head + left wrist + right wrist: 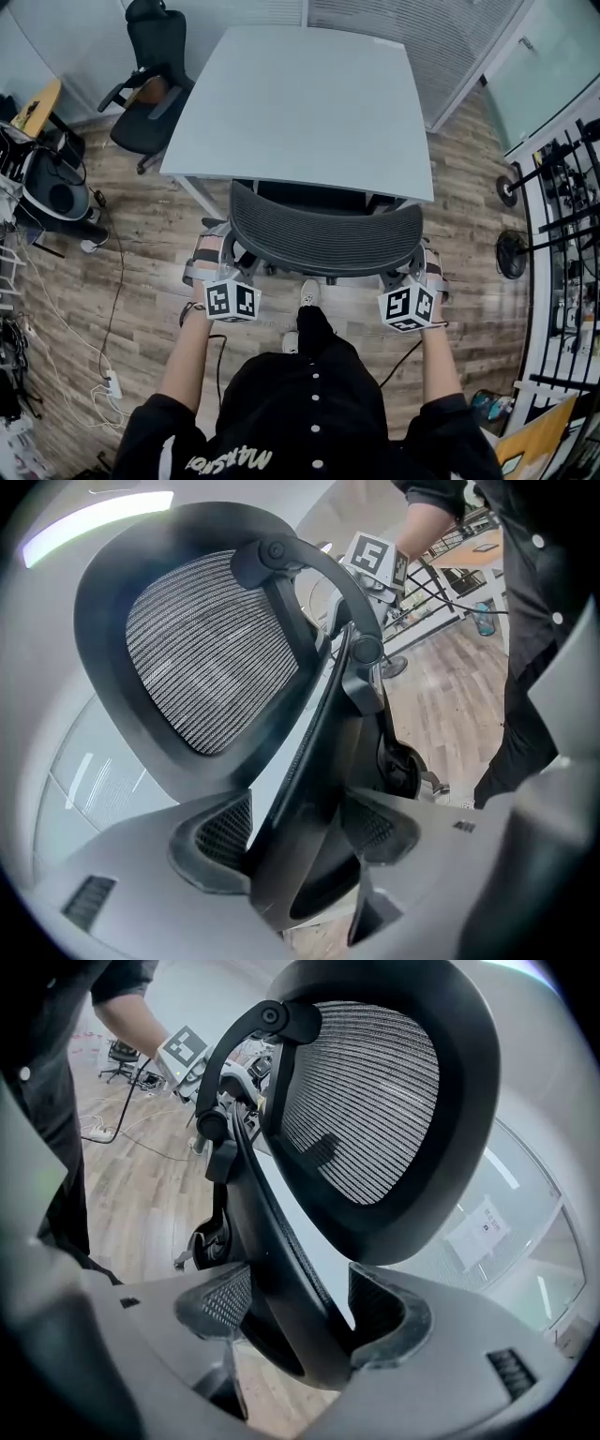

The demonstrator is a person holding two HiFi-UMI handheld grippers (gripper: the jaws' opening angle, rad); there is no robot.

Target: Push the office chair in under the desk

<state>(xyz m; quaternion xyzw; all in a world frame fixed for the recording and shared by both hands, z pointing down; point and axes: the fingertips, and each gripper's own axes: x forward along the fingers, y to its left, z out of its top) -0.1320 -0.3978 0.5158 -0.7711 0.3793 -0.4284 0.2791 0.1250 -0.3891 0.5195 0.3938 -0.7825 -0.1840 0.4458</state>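
Both left gripper (212,259) and right gripper (427,270) pinch the black mesh office chair (323,239); mid-push, I'll drive it under the pale grey desk (300,103).

**Chair shuts off the bench front; floor open on either side**

The chair (323,239) back spans the centre of the head view, close before the near edge of the bench (291,103). Its rim fills the gap of the left claw (298,834) and of the right claw (298,1309). Bare wood floor (155,234) lies open left and right of it. A second chair (150,84) stands upper left, cables (56,309) trail along the left edge, and metal racks (562,187) line the right.
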